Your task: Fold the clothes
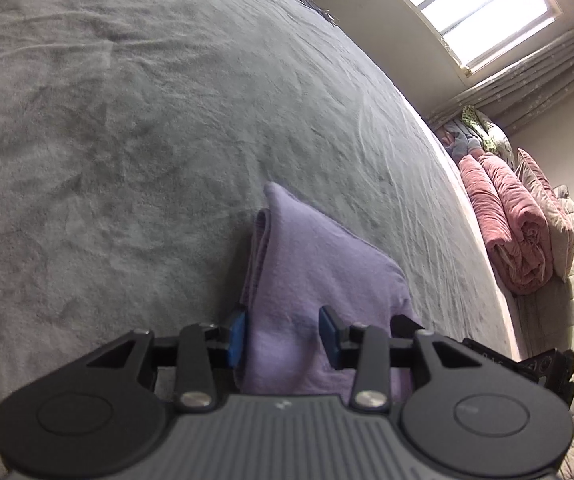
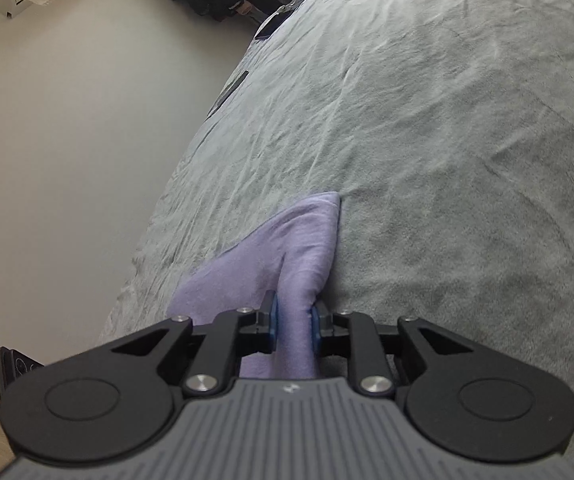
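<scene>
On the bed (image 1: 147, 120), a folded lilac cloth (image 1: 307, 272) lies near the edge that faces the window (image 1: 487, 12). The left gripper (image 1: 283, 338) has its jaws part open around the cloth's near end, blue pads beside the fabric. The right gripper (image 2: 293, 322) has narrow jaws pinching a raised fold of the cloth (image 2: 295, 248).

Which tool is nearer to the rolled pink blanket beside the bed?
Left. The left tool sits at the lilac garment with the pink blanket ahead-right; the right tool faces a wall, no blanket in view.
</scene>
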`<state>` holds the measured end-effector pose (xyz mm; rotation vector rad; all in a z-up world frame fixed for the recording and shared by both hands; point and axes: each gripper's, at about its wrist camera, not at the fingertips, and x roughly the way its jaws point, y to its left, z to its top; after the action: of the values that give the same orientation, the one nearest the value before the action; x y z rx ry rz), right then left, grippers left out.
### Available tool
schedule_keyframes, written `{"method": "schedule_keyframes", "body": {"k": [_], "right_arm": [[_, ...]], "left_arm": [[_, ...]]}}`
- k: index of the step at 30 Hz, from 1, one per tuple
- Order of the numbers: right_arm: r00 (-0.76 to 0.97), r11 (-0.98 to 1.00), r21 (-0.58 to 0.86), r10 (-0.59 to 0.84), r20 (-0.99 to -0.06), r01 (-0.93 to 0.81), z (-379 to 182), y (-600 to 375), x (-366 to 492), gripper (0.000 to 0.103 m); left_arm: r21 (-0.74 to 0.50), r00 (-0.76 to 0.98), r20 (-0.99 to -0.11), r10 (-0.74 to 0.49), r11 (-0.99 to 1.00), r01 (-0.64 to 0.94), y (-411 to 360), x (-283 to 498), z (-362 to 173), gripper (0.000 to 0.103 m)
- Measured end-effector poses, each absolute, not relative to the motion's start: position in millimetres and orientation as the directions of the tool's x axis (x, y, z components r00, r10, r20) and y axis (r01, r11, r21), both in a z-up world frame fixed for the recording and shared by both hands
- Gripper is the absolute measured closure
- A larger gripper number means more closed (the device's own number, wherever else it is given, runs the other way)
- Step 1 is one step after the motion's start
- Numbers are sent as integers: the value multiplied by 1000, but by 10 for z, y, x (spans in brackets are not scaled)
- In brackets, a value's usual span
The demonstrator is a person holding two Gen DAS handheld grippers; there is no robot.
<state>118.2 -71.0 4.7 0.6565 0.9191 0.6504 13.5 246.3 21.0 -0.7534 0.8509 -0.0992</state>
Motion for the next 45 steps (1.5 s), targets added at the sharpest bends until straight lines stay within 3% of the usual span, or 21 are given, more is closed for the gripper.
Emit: {"method": "schedule_keyframes", "body": {"k": [4, 15, 24, 45], "right_arm": [[458, 642, 732, 734, -502, -228, 66, -657, 1180, 82], [470, 638, 737, 734, -491, -225, 29, -693, 1128, 82], [473, 630, 743, 738, -482, -225, 17, -774, 1083, 82], [551, 693, 650, 689, -471, -311, 208, -811, 833, 89]], "left_arm": [[-604, 670, -668, -325, 763, -232, 2506, 142, 231, 64], [-699, 669, -603, -434, 691, -182, 2527, 311, 1, 63], [-748, 650, -567, -506, 648, -148, 2599, 428, -136, 74], [-707, 690, -574, -442, 692, -145, 2379, 474, 151, 86]]}}
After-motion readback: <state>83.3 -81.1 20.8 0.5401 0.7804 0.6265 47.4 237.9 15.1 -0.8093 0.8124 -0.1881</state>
